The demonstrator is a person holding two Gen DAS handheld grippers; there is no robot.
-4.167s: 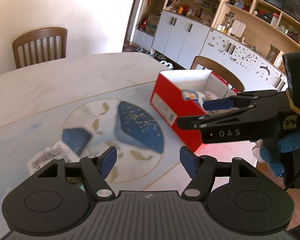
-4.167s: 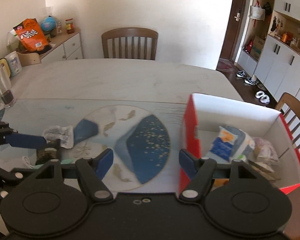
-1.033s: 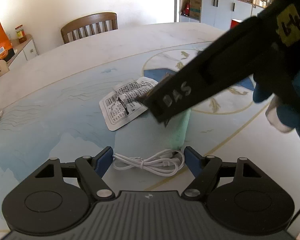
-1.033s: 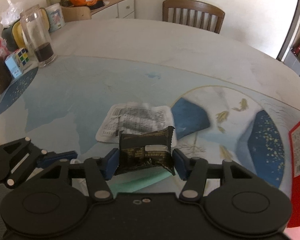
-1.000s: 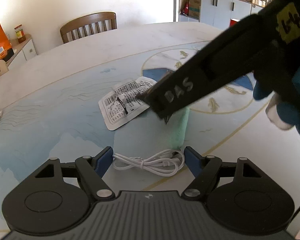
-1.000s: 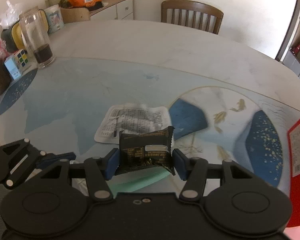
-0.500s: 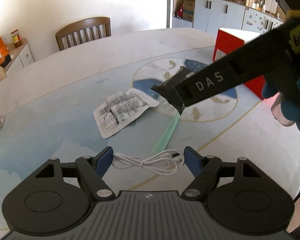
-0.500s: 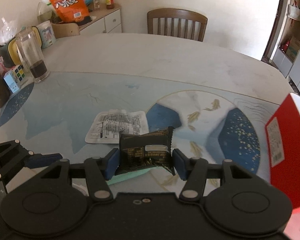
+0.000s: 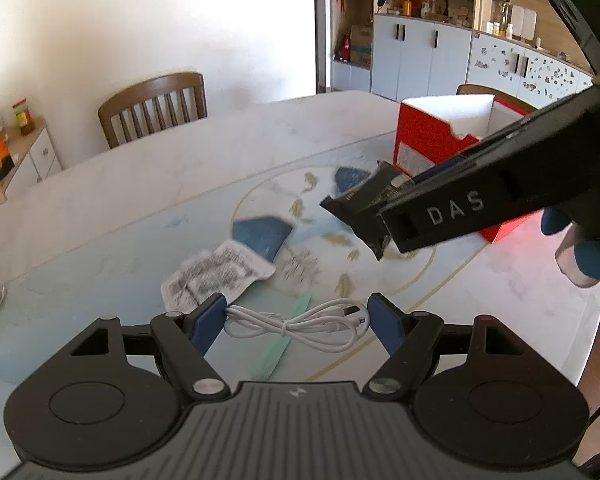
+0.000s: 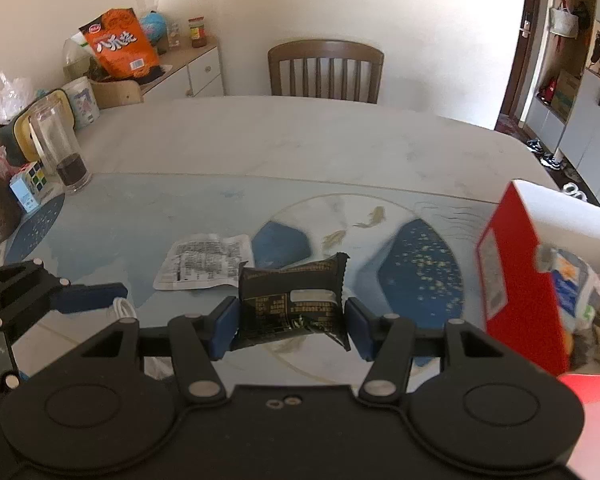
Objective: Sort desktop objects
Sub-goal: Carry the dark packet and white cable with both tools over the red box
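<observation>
My right gripper (image 10: 291, 320) is shut on a dark snack packet (image 10: 290, 304) and holds it above the table. In the left wrist view that gripper (image 9: 396, 204) crosses from the right, with the packet (image 9: 356, 208) at its tip, a little short of the red box (image 9: 432, 140). My left gripper (image 9: 296, 322) is shut on a coiled white cable (image 9: 320, 332), which hangs between its blue pads (image 9: 210, 322) above the table. A white printed sachet (image 9: 216, 276) and a pale green strip (image 9: 284, 336) lie on the table below. The red box (image 10: 516, 280) has packets in it.
A glass with dark liquid (image 10: 60, 152), a puzzle cube (image 10: 30, 184) and jars stand at the table's left edge. A wooden chair (image 10: 326, 70) is at the far side. An orange snack bag (image 10: 118, 46) sits on a side cabinet. A blue-gloved hand (image 9: 592, 248) holds the right gripper.
Both grippers have risen. The right one has carried the dark packet rightward, nearer the red box. The left one has lifted the white cable off the table; the sachet and green strip stay.
</observation>
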